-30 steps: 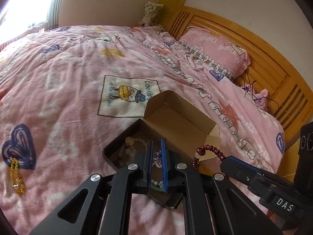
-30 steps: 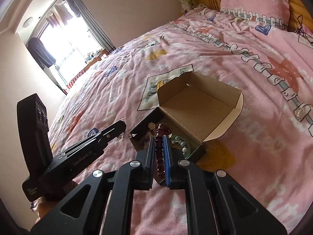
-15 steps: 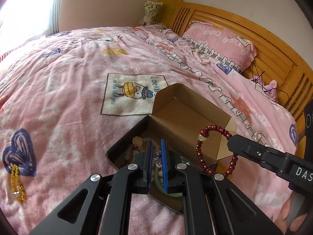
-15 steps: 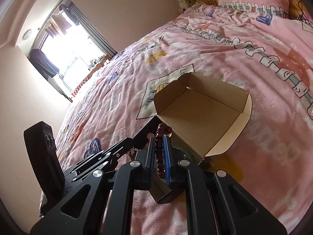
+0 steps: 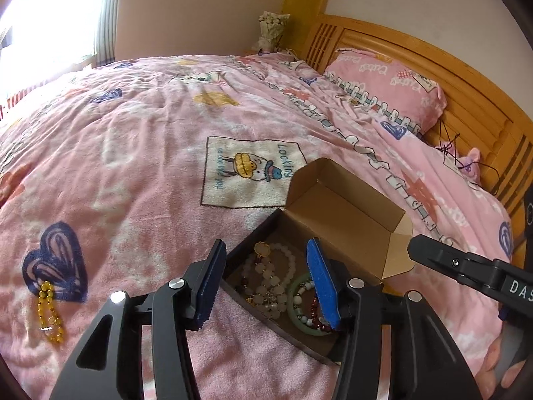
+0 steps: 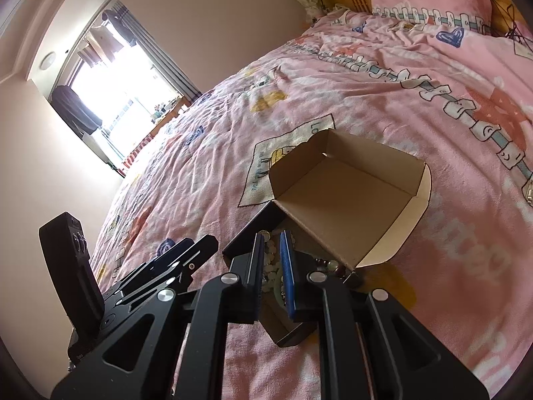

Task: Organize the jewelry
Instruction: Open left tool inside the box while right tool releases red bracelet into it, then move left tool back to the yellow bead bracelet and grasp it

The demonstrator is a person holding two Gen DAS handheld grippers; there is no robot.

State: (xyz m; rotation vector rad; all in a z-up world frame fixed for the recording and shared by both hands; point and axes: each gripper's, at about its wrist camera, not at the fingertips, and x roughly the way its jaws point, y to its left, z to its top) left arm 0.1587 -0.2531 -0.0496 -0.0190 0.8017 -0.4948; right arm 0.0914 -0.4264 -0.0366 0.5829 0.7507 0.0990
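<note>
the yellow bead bracelet (image 5: 50, 313) lies on the bed (image 5: 133, 153), well left of the cardboard box (image 5: 333, 213), long axis pointing away. the left tongs (image 5: 263, 283), spread and empty, are nearer. the right tongs (image 6: 273, 266), nearly closed, hold nothing visible above the box.

I can read "Looking" on the cartoon duck patch (image 5: 253, 173) of the pink bedspread (image 5: 133, 153), and the white letters "DAS" on the right gripper (image 5: 466, 266) beside my view.
</note>
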